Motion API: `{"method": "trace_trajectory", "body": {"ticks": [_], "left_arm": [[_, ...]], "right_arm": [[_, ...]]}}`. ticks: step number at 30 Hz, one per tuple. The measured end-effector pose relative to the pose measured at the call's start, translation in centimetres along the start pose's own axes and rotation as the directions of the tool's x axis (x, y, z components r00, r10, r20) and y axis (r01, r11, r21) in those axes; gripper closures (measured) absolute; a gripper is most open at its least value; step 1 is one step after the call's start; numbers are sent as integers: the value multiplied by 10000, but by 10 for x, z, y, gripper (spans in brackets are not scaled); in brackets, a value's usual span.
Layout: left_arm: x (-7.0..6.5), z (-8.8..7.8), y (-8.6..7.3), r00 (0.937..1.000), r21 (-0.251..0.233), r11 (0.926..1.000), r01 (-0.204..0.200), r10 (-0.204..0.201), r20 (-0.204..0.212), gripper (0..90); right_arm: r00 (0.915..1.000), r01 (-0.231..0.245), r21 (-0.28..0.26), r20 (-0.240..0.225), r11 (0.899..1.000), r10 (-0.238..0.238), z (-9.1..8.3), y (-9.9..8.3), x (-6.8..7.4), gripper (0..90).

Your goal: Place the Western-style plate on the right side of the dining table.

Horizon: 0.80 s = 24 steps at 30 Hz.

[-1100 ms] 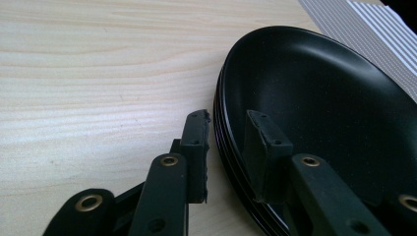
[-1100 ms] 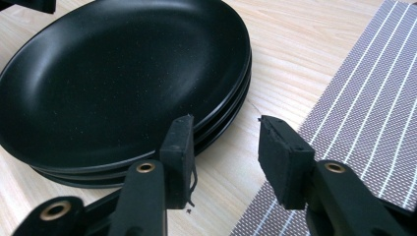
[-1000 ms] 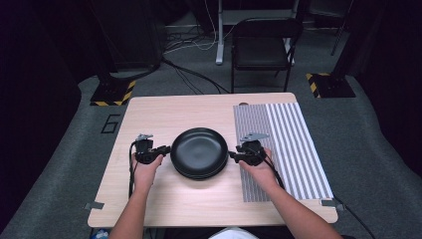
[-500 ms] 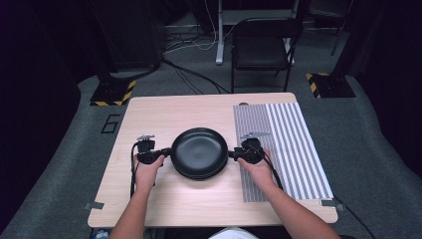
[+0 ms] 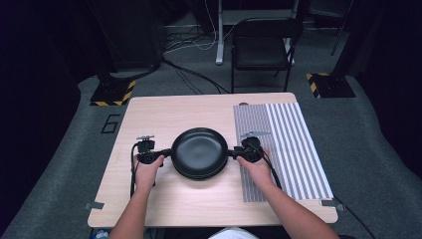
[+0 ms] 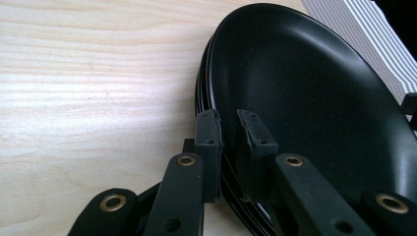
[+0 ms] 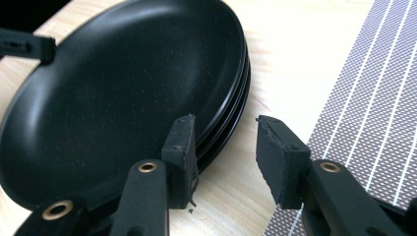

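**Both grippers at the rim of the black plate stack, mid-table**

Stack of black plates sits on the wooden table, just left of the striped placemat. Rim edges in the gripper views suggest three or four plates; exact count not readable, since the edges merge into one dark band.

Left gripper: at the stack's left edge. In the left gripper view the jaws have just been closing and now stand nearly together, pads clamped on the rim of the top plate. Whether the lower plates are also caught cannot be told; the outer jaw covers that part of the rim.

Right gripper: at the stack's right edge. In the right gripper view the jaws stand apart. One pad lies against the inside of the top plate's rim; the other hangs free over the table with a clear gap to the stack, so nothing is pinched. Its lower edge is cut off by the frame.

High view: jaw tips too small and dark against the plates to separate. The person's forearms are cut off at the bottom edge.
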<state>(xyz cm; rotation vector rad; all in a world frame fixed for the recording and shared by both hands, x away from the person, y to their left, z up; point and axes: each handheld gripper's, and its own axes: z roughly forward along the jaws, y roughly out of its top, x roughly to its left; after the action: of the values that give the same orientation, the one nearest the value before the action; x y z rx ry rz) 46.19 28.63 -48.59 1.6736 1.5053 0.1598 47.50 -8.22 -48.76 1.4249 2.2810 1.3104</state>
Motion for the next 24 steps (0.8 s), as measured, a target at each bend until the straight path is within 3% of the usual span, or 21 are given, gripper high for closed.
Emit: {"method": "trace_trajectory", "body": {"ticks": [9, 18, 21, 24], "left_arm": [[0, 1, -1, 10000, -104, 9999, -58, 58, 3, 799], [-2, 1, -3, 9999, -102, 9999, -30, 31, 121, 803], [-2, 1, -2, 9998, -95, 10000, -7, 9, 174, 804], [-2, 2, -2, 9998, -91, 10000, 31, -30, 179, 804]], "right_arm": [[9986, -411, -16, -321, 9992, 410, 2, 0, -2, 561], [9911, -895, 557, -941, 9944, 945, 15, -4, 1, 583], [9942, -722, 534, -762, 9960, 761, 16, -4, 4, 601], [9932, -842, 497, -763, 9952, 878, 15, -3, 4, 619]]}}
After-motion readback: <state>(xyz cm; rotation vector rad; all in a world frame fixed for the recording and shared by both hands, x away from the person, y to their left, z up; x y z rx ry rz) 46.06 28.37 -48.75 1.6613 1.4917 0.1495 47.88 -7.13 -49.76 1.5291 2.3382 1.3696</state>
